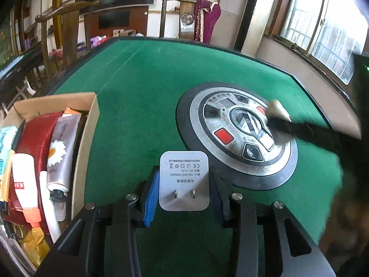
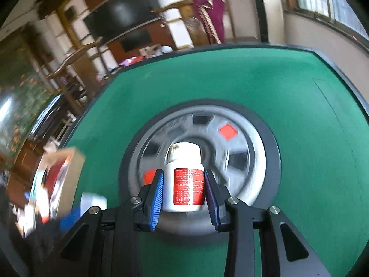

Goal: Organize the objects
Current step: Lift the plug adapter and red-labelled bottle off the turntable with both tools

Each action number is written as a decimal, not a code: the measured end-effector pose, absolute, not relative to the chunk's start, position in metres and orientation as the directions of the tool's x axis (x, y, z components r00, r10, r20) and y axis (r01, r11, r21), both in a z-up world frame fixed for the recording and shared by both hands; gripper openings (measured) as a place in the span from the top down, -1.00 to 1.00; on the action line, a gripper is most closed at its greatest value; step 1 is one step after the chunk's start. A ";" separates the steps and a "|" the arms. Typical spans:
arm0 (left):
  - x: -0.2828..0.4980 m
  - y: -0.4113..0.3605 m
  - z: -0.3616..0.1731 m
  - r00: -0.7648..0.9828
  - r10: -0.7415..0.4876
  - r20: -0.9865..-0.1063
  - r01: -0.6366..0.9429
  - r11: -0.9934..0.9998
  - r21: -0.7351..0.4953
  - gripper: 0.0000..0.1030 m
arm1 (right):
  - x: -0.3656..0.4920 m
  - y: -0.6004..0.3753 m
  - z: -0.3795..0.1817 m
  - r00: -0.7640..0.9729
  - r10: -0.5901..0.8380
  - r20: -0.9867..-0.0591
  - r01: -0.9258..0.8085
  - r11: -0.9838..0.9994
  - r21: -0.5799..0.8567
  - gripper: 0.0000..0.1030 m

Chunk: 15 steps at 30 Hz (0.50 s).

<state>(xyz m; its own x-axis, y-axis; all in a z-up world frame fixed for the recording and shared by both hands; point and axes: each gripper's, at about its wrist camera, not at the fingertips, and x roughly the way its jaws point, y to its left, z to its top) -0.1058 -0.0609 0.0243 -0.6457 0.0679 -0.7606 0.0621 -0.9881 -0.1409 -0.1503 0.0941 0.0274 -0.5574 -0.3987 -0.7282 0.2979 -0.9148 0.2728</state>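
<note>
- Left claw: clamped on a white power adapter, blue pads pressed to its two sides. The adapter is held flat face up, two metal prongs toward the camera, printed label toward the far end.
- The adapter is seen above the green desk; whether it touches the felt cannot be told.
- Cardboard box: at the left of the desk, just beside the left claw, open at the top. Several things are packed in it: a silvery tube with a daisy print (black cap toward the camera), a white tube with an orange end, and a red packet beneath them.
- Round control panel: set into the middle of the desk, grey metal inside a black ring, with red and dark buttons. A blurred dark bar with a pale tip is seen across its right side (not identifiable).
- Right claw: clamped on a white pill bottle with a red label, held upright by the body, white cap clear above the pads.
- The bottle is seen in front of the round panel; the right wrist view is heavily blurred.
- In that view the box is at the lower left, well apart from the bottle.
</note>
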 end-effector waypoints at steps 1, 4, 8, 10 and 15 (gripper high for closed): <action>-0.105 -0.060 0.026 -0.652 0.068 -0.755 0.059 -0.988 -0.139 0.25 | -0.140 0.095 0.029 -0.567 -0.404 -0.718 0.313 -0.912 0.266 0.29; -0.101 -0.058 0.029 -0.670 0.060 -0.740 0.054 -0.990 -0.129 0.25 | -0.107 0.103 0.026 -0.587 -0.437 -0.681 0.350 -0.896 0.273 0.28; -0.097 -0.057 0.036 -0.702 0.055 -0.710 0.049 -0.991 -0.125 0.25 | -0.105 0.100 0.031 -0.600 -0.466 -0.650 0.384 -0.881 0.277 0.28; -0.096 -0.057 0.038 -0.713 0.052 -0.699 0.049 -0.991 -0.123 0.25 | -0.102 0.100 0.032 -0.606 -0.472 -0.641 0.396 -0.877 0.271 0.28; -0.091 -0.052 0.043 -0.747 -0.008 -0.665 0.069 -0.995 -0.066 0.25 | -0.101 0.096 0.030 -0.595 -0.481 -0.644 0.406 -0.871 0.276 0.28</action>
